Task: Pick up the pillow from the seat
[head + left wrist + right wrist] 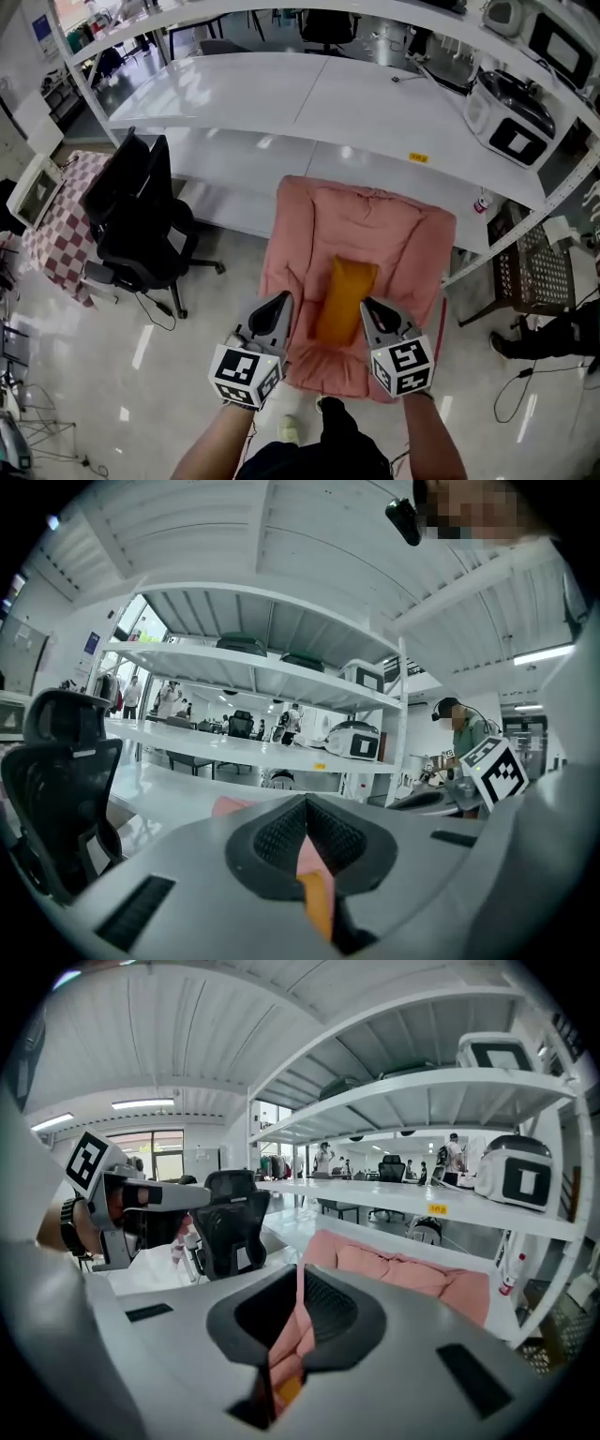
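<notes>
An orange pillow lies lengthwise in the middle of a pink padded seat. My left gripper hovers just left of the pillow's near half, and my right gripper just right of it. Both point forward with their jaws together and nothing between them. In the left gripper view a sliver of the orange pillow and pink seat shows through the thin slit of the left gripper. In the right gripper view the right gripper is closed over the pink seat, with a bit of orange pillow below.
A black office chair stands left of the seat. White shelving runs behind it, with a white cooker on the right end. A checkered cloth is at far left, a wire basket at right. Another person stands beyond.
</notes>
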Tool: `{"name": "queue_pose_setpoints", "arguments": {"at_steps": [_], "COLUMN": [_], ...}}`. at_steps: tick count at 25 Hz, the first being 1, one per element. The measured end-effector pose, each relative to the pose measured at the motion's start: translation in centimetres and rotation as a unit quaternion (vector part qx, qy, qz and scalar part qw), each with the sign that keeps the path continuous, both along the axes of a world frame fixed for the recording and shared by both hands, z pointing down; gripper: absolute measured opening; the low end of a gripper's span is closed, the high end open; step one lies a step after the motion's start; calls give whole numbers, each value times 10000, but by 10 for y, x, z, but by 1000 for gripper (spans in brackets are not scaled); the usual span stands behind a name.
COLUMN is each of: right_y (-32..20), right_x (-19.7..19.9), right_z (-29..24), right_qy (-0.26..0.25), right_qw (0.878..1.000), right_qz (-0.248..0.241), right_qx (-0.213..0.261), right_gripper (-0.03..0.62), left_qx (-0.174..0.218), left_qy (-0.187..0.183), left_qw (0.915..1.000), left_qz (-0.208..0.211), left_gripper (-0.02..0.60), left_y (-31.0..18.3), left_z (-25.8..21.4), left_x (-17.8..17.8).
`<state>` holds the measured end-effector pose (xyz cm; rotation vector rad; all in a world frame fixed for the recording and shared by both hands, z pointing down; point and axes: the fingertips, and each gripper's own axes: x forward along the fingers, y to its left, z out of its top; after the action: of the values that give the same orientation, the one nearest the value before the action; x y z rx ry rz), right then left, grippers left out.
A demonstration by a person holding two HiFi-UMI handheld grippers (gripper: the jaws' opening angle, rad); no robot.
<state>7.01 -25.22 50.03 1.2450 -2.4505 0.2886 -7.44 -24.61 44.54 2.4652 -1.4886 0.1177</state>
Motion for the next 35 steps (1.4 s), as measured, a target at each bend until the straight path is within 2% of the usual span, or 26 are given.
{"name": "queue_pose_setpoints", "arguments": {"at_steps": [5, 9, 19, 27, 35], "right_y": [-45, -80, -149, -184, -204], "right_x": [10, 11, 0, -8, -13], "right_z": [53, 99, 204, 281, 335], "right_qy": [71, 127, 410, 798, 1289], "right_qw": [9991, 9972, 9903, 9829, 9738], "right_qz": [-28, -92, -158, -253, -350], "right_qx": [-421, -726, -1316, -1639, -1842], "right_gripper": [8, 43, 65, 112, 132], "left_qx": [-252, -372, -841, -1202, -1477], "left_qy": [-55, -76, -138, -13, -37], "left_qw": [9997, 9993, 9963, 9927, 9889], "left_qz": [-42, -60, -122, -105, -146], "left_gripper": [3, 3, 3, 3, 3], "left_y": [-39, -70, -122, -146, -152], "left_z": [42, 76, 162, 221, 249], "left_x": [13, 22, 19, 27, 27]}}
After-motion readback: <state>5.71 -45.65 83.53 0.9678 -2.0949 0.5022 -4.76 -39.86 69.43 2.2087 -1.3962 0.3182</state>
